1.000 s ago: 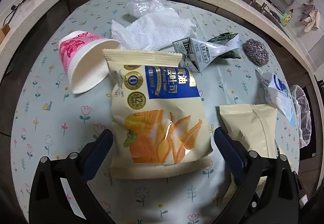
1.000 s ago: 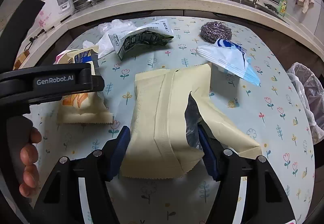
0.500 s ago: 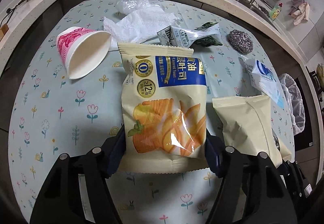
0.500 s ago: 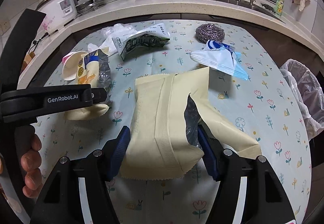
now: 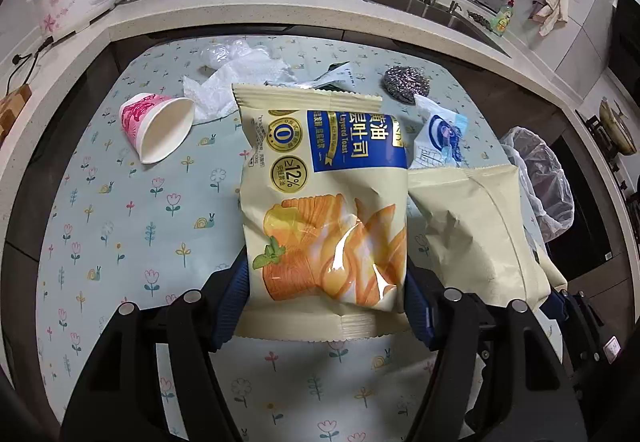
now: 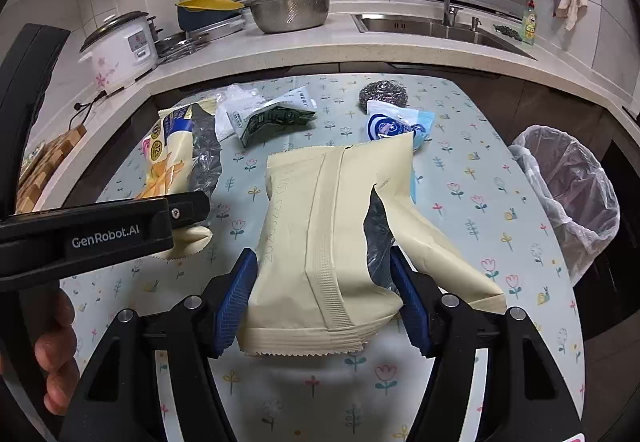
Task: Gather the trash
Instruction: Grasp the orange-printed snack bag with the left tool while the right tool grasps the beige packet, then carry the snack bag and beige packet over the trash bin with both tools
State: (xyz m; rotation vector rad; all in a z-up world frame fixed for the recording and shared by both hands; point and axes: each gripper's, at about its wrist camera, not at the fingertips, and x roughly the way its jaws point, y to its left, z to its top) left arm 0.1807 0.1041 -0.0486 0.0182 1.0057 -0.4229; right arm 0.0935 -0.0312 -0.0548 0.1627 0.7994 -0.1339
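Above the table's near edge, both wrappers now hang clear of the floral cloth [image 5: 120,210]. A second ago the left gripper [image 5: 326,306] stood with its jaws spread wide on either side of the toast bag [image 5: 324,210], which lay flat; now the blue pads press into the bag's lower sides and the bag stands lifted in front of the camera, its bottom seam free of the table. The right gripper [image 6: 324,294] has held its pinch on the plain cream wrapper [image 6: 320,234] throughout and has risen with it, the torn flap drooping to the right.

That means, by my judgement, the pick-up step is done for two pieces at once and the carry comes next, toward the lined trash bin [image 6: 576,194] standing just off the table's right edge.

Left on the table: the pink paper cup [image 5: 156,126] tipped on its side near the left edge, crumpled white tissue [image 5: 236,82] and a green-printed carton [image 6: 276,114] toward the far edge, a steel scourer [image 6: 382,92] at the far right, and a blue-and-white packet [image 6: 400,122] beside it.

Both grippers sit side by side, level and pointing toward the far edge, the left one's body crossing the right camera's view with a hand [image 6: 56,358] gripping its handle.
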